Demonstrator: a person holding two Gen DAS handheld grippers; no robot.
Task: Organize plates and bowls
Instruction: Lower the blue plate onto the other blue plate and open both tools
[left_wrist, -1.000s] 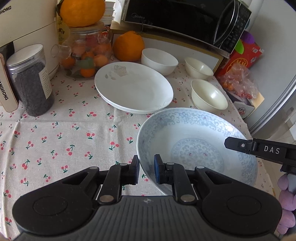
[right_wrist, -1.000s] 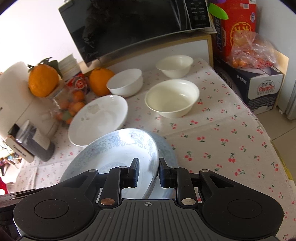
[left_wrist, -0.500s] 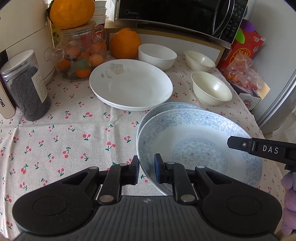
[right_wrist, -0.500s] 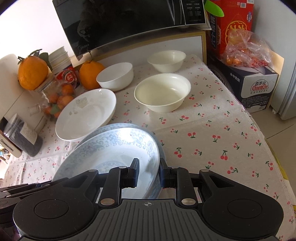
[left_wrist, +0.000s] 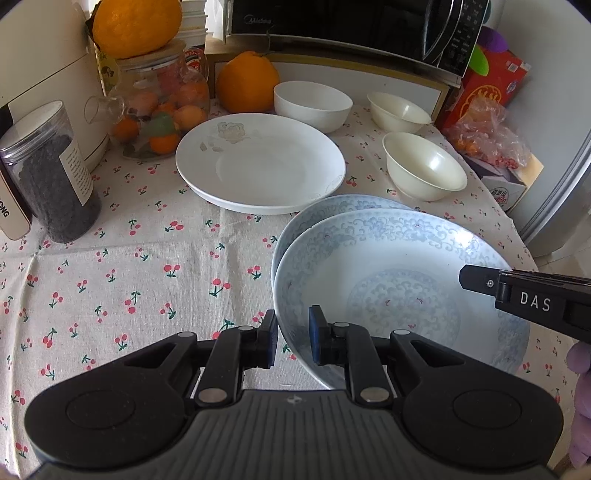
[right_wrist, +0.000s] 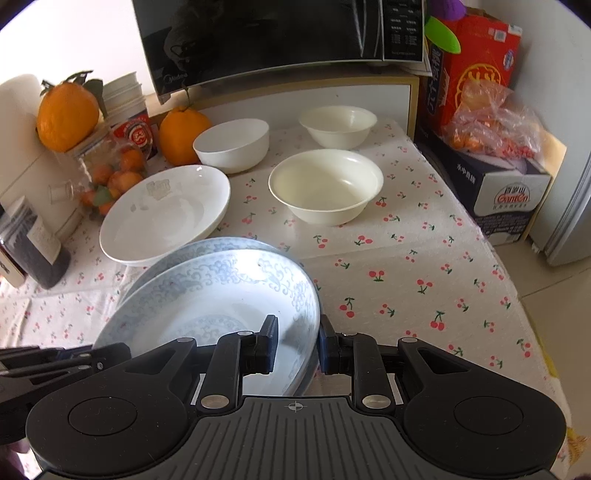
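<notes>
A blue-patterned plate (left_wrist: 391, 266) is held over a second matching plate (left_wrist: 332, 210) on the cherry tablecloth. My left gripper (left_wrist: 292, 336) is shut on its near left rim. My right gripper (right_wrist: 295, 345) is shut on its right rim (right_wrist: 310, 302), and one of its fingers (left_wrist: 517, 291) shows in the left wrist view. A white plate (left_wrist: 258, 162) lies behind. A white bowl (left_wrist: 312, 105) and two cream bowls (left_wrist: 424, 170) (left_wrist: 397, 110) stand at the back.
A jar of dark grains (left_wrist: 51, 173), a glass jar of fruit (left_wrist: 162, 110) with an orange on it and another orange (left_wrist: 247, 81) stand at back left. A microwave (left_wrist: 351, 26) is behind. Boxes and a bag (right_wrist: 495, 136) sit right, past the table edge.
Both grippers carried the blue plate back and lower, and the second blue plate under it has come into view. The rest of the table stays as before.
</notes>
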